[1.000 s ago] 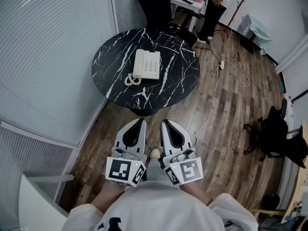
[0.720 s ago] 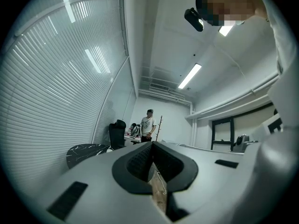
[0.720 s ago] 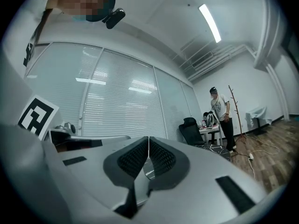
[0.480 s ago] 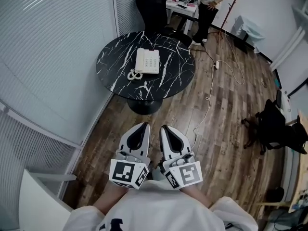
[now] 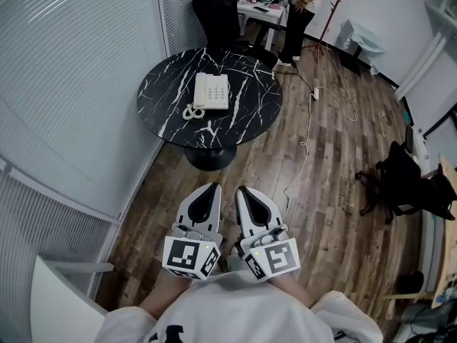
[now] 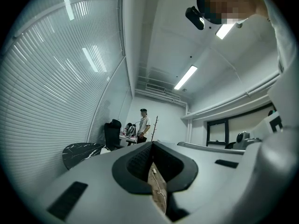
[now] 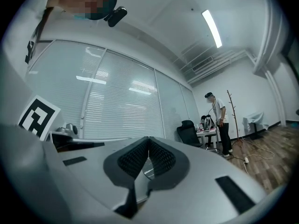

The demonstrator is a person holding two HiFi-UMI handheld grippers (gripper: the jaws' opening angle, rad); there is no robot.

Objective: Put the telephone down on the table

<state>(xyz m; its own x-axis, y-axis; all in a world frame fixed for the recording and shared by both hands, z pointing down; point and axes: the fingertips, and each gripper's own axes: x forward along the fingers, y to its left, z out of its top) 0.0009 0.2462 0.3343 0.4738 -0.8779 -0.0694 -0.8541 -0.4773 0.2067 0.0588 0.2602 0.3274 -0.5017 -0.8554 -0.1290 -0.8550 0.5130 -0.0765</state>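
Observation:
A white telephone [image 5: 212, 91] lies on the round black marble table [image 5: 246, 116], its coiled cord [image 5: 191, 112] curled at its near left corner. My left gripper [image 5: 209, 188] and right gripper [image 5: 241, 190] are held side by side close to my body, well short of the table, over the wooden floor. Both are shut with nothing between the jaws. In the left gripper view the table [image 6: 81, 152] shows far off at the left beyond the shut left gripper [image 6: 152, 146]. The right gripper [image 7: 148, 141] points toward the blinds.
A black office chair [image 5: 218, 6] stands behind the table, and a person [image 5: 303, 2] stands at a desk beyond it. A white cable [image 5: 314, 131] runs across the floor right of the table. Another black chair [image 5: 403, 184] stands at the far right. Blinds [image 5: 64, 84] line the left wall.
Both grippers have drawn back from the table together, still shut. The table and telephone now sit farther off and higher in the head view.

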